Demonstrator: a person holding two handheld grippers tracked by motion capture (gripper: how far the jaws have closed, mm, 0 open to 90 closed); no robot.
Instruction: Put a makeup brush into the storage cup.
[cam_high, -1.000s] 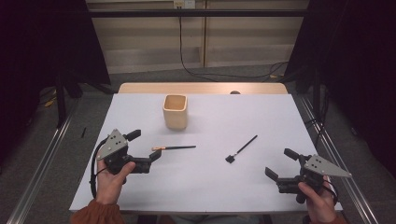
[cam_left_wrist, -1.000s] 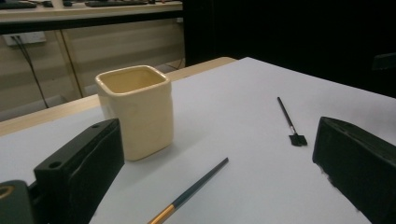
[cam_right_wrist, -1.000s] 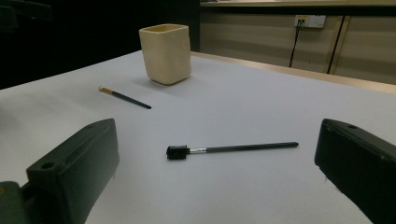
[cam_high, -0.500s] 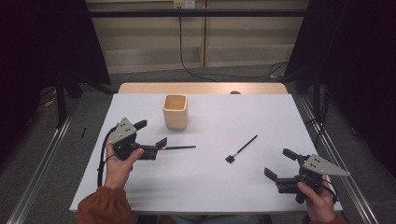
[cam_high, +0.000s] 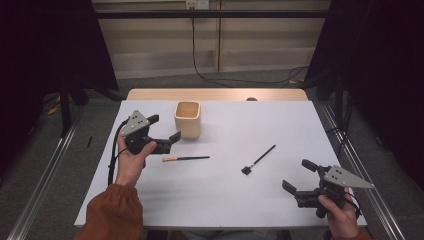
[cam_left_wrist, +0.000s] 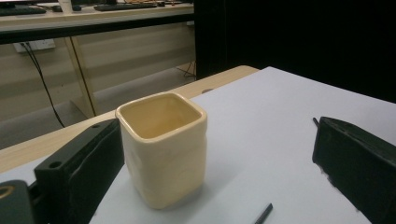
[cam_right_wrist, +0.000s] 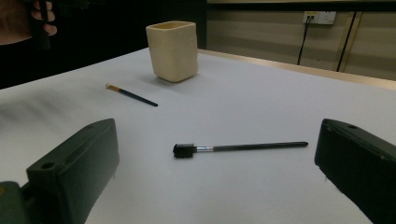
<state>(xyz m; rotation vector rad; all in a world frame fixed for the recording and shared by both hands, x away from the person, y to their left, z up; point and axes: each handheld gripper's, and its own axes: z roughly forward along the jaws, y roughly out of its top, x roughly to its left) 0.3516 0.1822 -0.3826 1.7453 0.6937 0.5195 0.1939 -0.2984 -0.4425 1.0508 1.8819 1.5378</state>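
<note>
One cream square cup (cam_high: 188, 120), two brushes: tan-tipped brush (cam_high: 185, 159) and black-headed brush (cam_high: 258, 160), mid-table. Left tongs (cam_high: 165, 131) released beside the cup; right tongs (cam_high: 299, 176) released, near right table edge.

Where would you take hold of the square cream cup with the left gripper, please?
Probably across two opposite flat walls of the cup, near mid-height, coming in level from its near side: it stands upright, and the left gripper already faces it with jaws open.

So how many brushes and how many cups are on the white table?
Brushes: 2, one with a tan tip and one with a black head.
Cups: 1, the cream square cup.
Total: 3 things lying or standing on the table.
</note>
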